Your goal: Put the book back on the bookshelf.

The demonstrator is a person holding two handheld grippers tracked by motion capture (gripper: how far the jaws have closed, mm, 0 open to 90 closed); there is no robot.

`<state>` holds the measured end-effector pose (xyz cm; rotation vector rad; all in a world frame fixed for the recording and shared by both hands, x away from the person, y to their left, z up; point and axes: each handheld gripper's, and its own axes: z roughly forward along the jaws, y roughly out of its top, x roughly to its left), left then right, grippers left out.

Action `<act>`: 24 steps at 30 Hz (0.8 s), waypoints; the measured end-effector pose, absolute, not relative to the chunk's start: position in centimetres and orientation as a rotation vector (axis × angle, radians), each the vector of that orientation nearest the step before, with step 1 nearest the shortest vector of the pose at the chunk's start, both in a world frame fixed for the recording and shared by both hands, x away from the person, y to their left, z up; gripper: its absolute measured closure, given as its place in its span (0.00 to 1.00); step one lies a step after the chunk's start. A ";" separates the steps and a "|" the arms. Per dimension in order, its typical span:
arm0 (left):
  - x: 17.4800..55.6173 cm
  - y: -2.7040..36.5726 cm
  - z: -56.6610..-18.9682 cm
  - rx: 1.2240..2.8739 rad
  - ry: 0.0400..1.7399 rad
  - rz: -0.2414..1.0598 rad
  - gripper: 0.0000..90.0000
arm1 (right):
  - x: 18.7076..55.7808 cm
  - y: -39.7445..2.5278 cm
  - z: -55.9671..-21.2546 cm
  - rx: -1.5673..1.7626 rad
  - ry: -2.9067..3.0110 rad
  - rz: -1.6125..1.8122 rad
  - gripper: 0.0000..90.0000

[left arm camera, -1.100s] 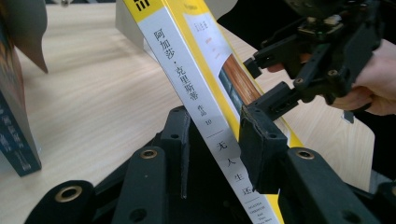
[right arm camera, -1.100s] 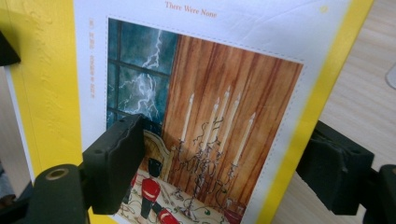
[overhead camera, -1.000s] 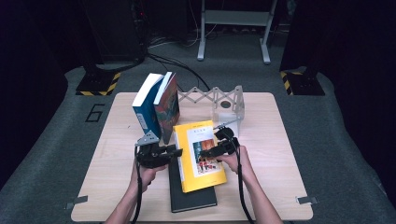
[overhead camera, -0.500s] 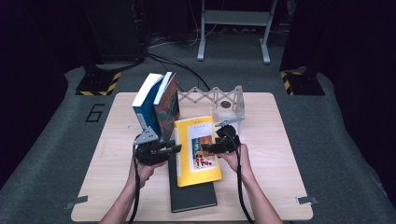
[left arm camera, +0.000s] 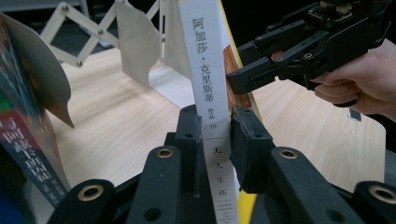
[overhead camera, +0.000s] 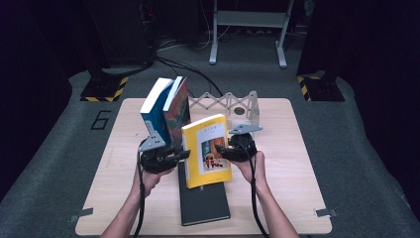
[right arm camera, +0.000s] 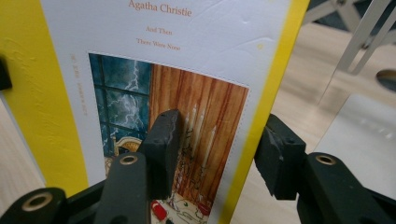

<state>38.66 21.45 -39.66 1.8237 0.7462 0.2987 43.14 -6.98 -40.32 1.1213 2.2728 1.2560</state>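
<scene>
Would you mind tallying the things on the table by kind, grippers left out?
Upright books in the rack: 2, blue book and dark patterned book.
Held book: 1, yellow book.
Flat book: 1, black book.
Folding racks: 1, white rack.
Total: 5.

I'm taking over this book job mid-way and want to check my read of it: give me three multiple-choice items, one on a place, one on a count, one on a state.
1. Where does the flat black book lie?
A. on the wooden table, under the lifted book
B. inside the rack
C. on the floor

2. How many books stand upright leaning by the white folding rack?
A. none
B. two
C. five

3. How does the left tongs meet the yellow-and-white paperback book?
A. open, well clear of it
B. shut on its spine
C. lying on the table

Answers:
1 A, the high view shows it flat beneath the paperback.
2 B, a blue one and a patterned one.
3 B, both jaws press the white spine.
</scene>
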 end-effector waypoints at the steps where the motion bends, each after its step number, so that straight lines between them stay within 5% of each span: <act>1: 38.6 21.4 -39.5 1.823 0.738 0.312 0.83 | 43.0 -7.0 -40.1 1.106 2.256 1.261 0.58; 24: 39.5 19.6 -38.4 1.861 0.676 0.323 0.79 | 42.0 -6.9 -39.1 0.989 2.191 1.334 0.59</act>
